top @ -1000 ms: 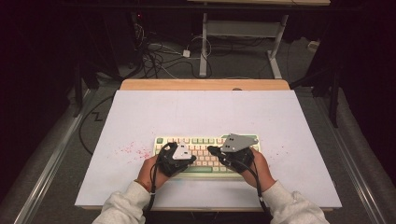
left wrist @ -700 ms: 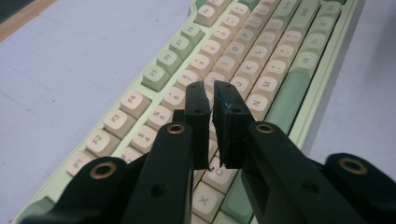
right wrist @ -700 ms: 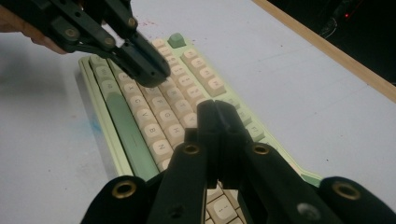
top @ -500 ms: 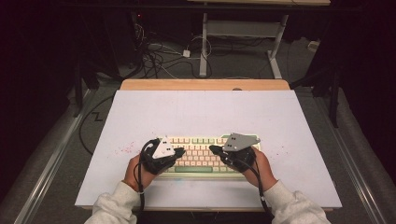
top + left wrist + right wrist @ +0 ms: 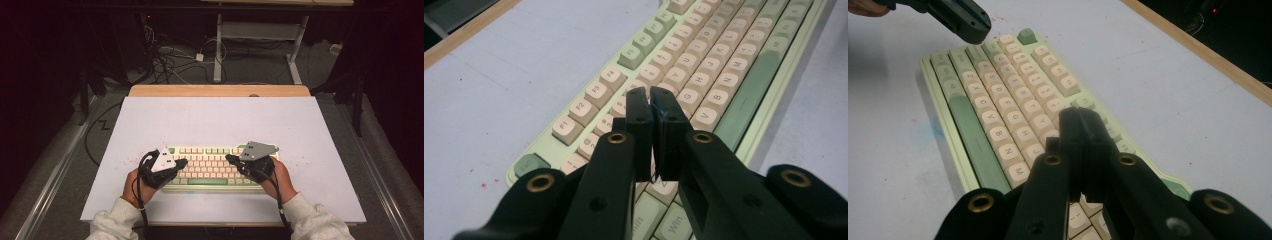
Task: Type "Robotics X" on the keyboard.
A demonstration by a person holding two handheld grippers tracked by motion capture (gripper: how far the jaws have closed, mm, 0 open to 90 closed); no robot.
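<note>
The pale-green keyboard with cream keys (image 5: 212,166) lies long axis left-right at the white table's (image 5: 210,120) near middle, the left gripper (image 5: 181,162) and right gripper (image 5: 231,159), both closed on nothing, poised over its 2 ends.

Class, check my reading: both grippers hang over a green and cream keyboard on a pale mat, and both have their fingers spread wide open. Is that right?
Not quite. The left gripper and the right gripper have their fingers shut together, as each gripper view shows. The rest holds: both are over the green and cream keyboard on the pale mat.
</note>
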